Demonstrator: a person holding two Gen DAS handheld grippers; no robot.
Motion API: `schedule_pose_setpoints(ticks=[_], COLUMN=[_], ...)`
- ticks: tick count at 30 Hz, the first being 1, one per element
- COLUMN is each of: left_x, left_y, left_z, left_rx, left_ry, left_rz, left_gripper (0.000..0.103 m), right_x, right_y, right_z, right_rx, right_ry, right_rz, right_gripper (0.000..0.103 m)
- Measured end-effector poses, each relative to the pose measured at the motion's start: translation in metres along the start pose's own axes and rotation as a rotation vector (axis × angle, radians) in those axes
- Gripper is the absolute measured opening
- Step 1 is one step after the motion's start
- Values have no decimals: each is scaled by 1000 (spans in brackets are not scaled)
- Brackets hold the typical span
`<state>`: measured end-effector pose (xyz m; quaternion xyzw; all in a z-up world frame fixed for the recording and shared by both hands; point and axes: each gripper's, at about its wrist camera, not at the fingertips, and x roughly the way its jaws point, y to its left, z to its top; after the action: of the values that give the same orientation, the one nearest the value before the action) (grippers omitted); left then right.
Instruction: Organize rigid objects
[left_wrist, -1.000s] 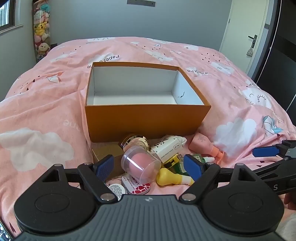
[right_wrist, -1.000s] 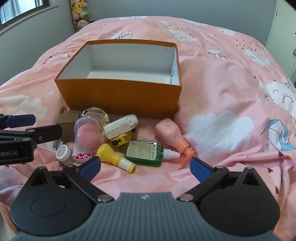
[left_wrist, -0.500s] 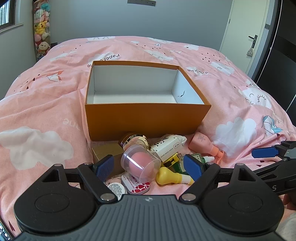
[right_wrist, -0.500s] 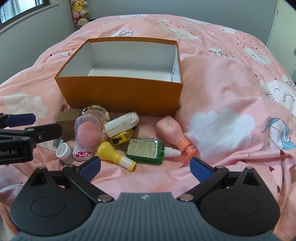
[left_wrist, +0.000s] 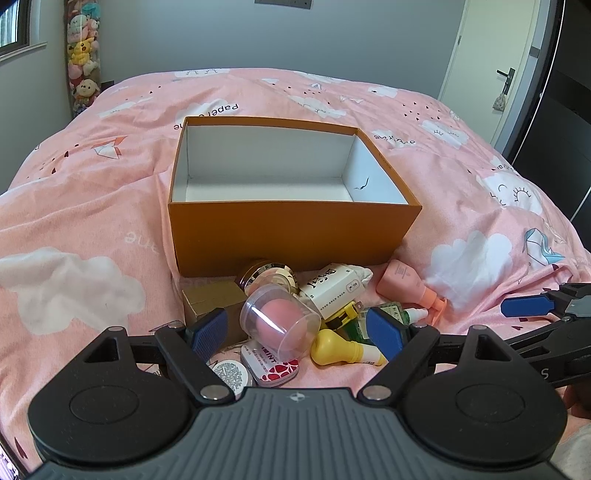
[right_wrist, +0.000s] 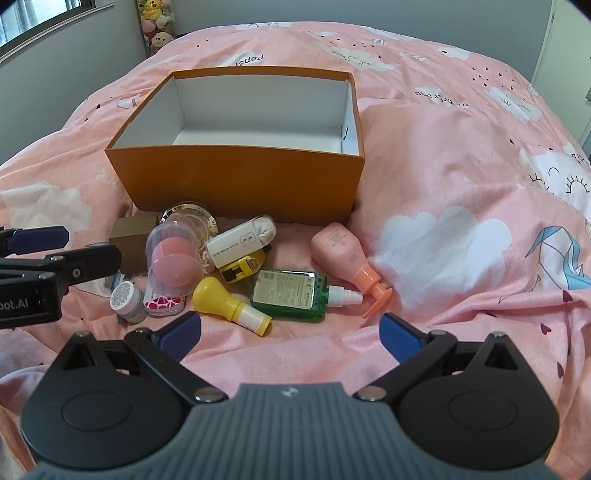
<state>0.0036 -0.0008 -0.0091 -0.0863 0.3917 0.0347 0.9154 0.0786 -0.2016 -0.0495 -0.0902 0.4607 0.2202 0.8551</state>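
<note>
An empty orange box (left_wrist: 295, 232) (right_wrist: 240, 181) stands open on the pink bed. A pile lies at its near side: a clear case with a pink sponge (left_wrist: 279, 323) (right_wrist: 173, 254), a yellow bulb bottle (right_wrist: 225, 301), a green flat bottle (right_wrist: 290, 293), a pink pump bottle (right_wrist: 343, 254), a white carton (right_wrist: 236, 245), a brown small box (right_wrist: 131, 236), a mint tin (left_wrist: 269, 363) and a small round jar (right_wrist: 125, 299). My left gripper (left_wrist: 297, 328) is open, just short of the sponge case. My right gripper (right_wrist: 290, 330) is open, just short of the green bottle.
The pink cloud-print duvet (right_wrist: 461, 184) is rumpled around the pile. A tube of plush toys (left_wrist: 83, 59) stands at the far left wall. A white door (left_wrist: 484, 62) is at the far right.
Both grippers have drawn back and up a little, so the box and the pile sit slightly farther away. Both stay open and nothing in the pile has moved.
</note>
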Motion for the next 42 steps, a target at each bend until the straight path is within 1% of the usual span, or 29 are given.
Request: schedule_pose_setpoints(ticks=[28, 30, 34, 36, 37, 39, 42], left_x=[0, 0, 4, 6, 6, 9, 14], left_y=[-1, -1, 0, 3, 6, 10, 16], left_z=[0, 0, -1, 0, 0, 0, 1], left_rx=[-2, -1, 0, -8, -16, -29, -25], left_ry=[9, 9, 36, 56, 60, 72, 99], left_rz=[-1, -11, -10, -41, -60, -87, -75], left_gripper=[98, 93, 91, 86, 85, 80, 71], right_x=[3, 3, 3, 3, 4, 6, 13], right_y=[1, 1, 2, 0, -1, -2, -2], right_z=[0, 0, 2, 3, 5, 8, 13], right_rx=[-4, -5, -16, -17, -16, -23, -47], right_ry=[14, 10, 11, 7, 6, 6, 25], right_rz=[4, 10, 42, 66, 78, 93, 97], right_gripper=[101, 101, 101, 101, 101, 101, 101])
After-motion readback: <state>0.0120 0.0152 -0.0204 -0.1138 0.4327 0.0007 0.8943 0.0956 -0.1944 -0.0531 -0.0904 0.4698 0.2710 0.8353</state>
